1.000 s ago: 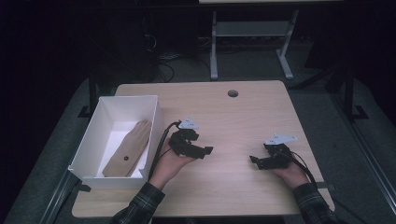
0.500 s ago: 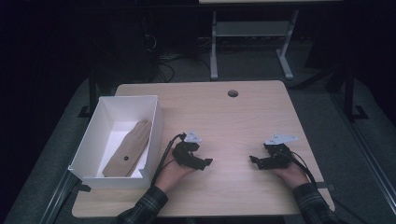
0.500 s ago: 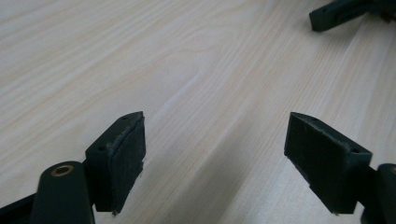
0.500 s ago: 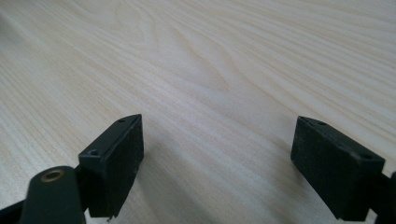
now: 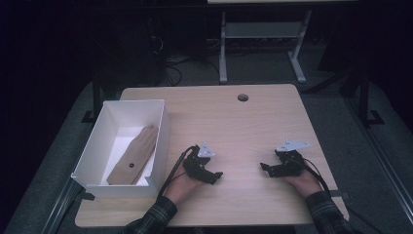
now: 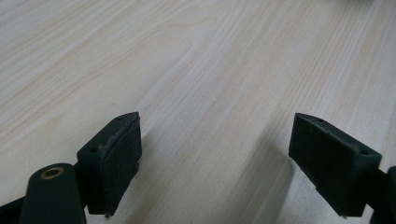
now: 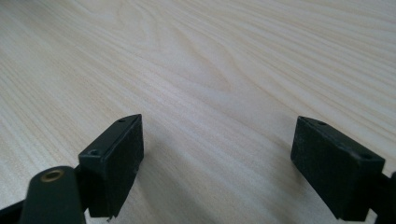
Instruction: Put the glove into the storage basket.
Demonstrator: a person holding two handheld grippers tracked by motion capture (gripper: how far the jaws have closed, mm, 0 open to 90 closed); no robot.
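From the high view, the left gripper point(image 5: 213, 176) and right gripper point(image 5: 266, 168) rest low on the pale wooden table point(image 5: 243, 126), tips pointing toward each other, well apart. A tan glove point(image 5: 134, 154) lies flat in the white box point(image 5: 163, 124) at the table's left. In the left gripper view, the black padded jaws stand wide apart over bare woodgrain. In the right gripper view, the jaws likewise stand apart, empty.

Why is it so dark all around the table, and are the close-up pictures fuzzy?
High view: the wooden table is lit, the room around it nearly black. Left gripper view: the left gripper casts soft shadows on the bright wood, its nearest parts slightly blurred. Right gripper view: the right gripper looks the same.
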